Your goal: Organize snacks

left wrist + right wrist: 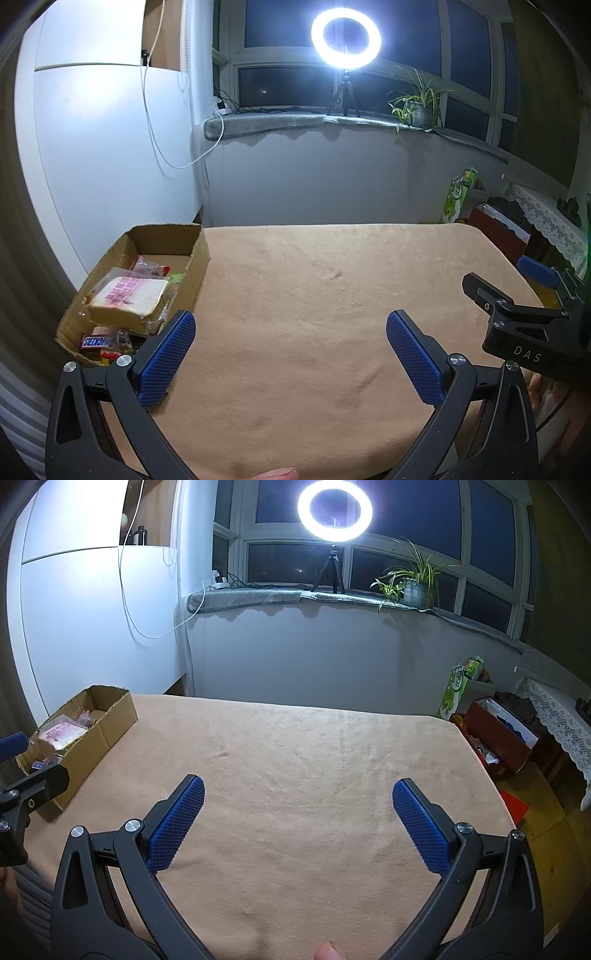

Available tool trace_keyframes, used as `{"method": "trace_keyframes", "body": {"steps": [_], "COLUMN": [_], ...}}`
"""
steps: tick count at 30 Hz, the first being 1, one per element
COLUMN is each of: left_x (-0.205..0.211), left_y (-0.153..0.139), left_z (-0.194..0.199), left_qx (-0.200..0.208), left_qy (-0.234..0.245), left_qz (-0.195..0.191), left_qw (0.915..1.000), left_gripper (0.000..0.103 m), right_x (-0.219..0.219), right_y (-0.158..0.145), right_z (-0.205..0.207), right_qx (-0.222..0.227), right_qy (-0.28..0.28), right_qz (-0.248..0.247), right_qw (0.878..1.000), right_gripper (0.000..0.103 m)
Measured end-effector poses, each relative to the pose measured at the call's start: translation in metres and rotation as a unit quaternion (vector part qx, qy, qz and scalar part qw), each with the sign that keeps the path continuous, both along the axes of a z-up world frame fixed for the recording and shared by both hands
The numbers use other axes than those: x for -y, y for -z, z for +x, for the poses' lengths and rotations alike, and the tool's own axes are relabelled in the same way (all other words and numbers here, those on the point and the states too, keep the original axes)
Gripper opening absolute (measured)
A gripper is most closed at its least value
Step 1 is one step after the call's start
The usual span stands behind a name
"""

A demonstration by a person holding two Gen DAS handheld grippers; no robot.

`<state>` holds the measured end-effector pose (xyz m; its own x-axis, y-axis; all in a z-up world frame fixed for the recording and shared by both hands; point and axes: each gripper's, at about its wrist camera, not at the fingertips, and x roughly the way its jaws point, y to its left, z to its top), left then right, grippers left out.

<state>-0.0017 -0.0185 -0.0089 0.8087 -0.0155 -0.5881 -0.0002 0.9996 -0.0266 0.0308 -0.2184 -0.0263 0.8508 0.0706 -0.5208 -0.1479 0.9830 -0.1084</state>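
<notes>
"DAS" stood in pale letters on the right gripper body. "SNICKERS", upside down, showed on a bar in the near-left box.

Left tongs and right tongs: black matte arms with triangular cutouts, silver round screws at the pivots, blue knurled pads on the fingers. White "DAS" lettering on the right unit's black body.
</notes>
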Motion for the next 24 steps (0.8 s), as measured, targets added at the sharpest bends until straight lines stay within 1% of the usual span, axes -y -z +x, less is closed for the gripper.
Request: {"method": "trace_keyframes", "body": {"steps": [24], "left_x": [0.0026], "left_y": [0.0022], "left_z": [-0.0003], "left_qx": [-0.003], "left_qy": [0.005], "left_qz": [0.006], "left_qw": [1.0], "left_gripper": [0.103], "right_x": [0.0014], "right_y": [0.0017], "right_z": [-0.0001], "right_qx": [-0.001], "right_qy": [0.003], "right_qz": [-0.001], "right_qw": [1.0], "right_gripper": [0.103]}}
